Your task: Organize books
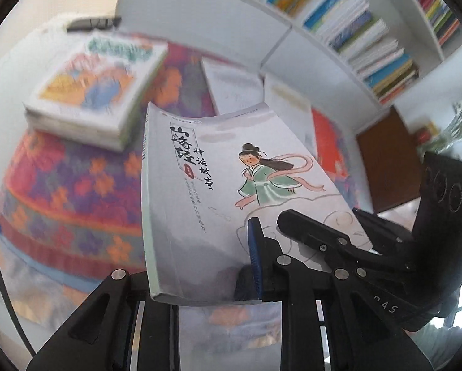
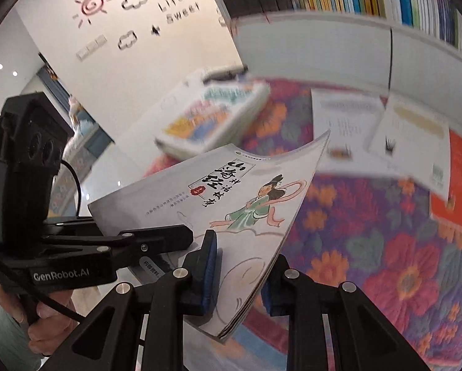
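I have both grippers clamped on the same thin paperback, a white storybook [image 1: 218, 191] with a green-robed figure on its cover, and it hangs in the air above the flowered cloth [image 1: 76, 204] rather than lying on it. My left gripper [image 1: 227, 278] bites the book's lower edge near the spine, jaws narrow, one blue pad [image 1: 255, 256] pressed flat on the cover and the other finger hidden beneath. My right gripper [image 2: 237, 275] pinches the lower edge on the open-page side, its blue pads [image 2: 210, 273] squeezing the pages between them; the cover bows upward from the double grip. In the left wrist view the other tool's black fingers lie across the cover's corner; in the right wrist view I see a hand [image 2: 49, 318] around the left tool's handle. Behind the lifted book, a stack of picture books [image 1: 91, 89] sits on the cloth, two pale books [image 2: 382, 130] lie flat side by side, overlapping at one edge, and an orange one [image 2: 459, 185] lies beside them. The white bookcase [image 1: 224, 21] stands behind, its shelves packed with upright spines.
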The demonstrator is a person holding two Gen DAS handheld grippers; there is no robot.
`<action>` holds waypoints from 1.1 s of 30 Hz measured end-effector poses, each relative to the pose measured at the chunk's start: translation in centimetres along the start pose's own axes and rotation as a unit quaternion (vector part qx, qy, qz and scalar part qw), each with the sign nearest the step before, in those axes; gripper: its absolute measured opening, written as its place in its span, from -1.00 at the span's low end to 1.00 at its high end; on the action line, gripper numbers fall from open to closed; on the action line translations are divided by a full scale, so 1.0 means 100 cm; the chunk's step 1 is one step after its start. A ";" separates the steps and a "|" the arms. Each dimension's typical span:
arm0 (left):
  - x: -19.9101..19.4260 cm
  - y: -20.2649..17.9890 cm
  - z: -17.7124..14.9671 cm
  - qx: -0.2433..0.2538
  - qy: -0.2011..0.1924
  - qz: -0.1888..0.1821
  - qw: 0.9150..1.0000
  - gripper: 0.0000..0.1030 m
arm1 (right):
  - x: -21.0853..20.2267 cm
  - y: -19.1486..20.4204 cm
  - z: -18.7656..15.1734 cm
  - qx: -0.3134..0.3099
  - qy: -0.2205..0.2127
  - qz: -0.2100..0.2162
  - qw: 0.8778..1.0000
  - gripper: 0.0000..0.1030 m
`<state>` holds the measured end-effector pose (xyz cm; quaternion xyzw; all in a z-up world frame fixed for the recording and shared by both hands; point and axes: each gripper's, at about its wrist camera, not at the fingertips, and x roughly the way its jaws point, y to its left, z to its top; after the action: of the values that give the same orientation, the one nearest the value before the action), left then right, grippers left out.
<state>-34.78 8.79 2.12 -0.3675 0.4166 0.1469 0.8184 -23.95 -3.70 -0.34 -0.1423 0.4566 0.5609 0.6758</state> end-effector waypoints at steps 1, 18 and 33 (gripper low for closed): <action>-0.006 0.006 0.009 0.001 -0.007 -0.002 1.000 -0.61 | 0.000 0.005 0.009 0.001 -0.010 0.005 1.000 -0.53; 0.022 0.189 0.141 -0.071 0.022 0.023 0.997 -0.36 | 0.166 0.041 0.134 0.121 0.004 0.005 0.993 -0.51; -0.010 0.137 -0.019 -0.113 0.049 0.064 0.990 -0.37 | 0.188 0.040 0.123 0.065 0.086 -0.006 0.994 -0.17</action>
<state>-43.91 16.91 -4.39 -0.4367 0.4599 0.2265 0.7392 -22.71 18.03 -6.97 -0.1488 0.5477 0.5119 0.6449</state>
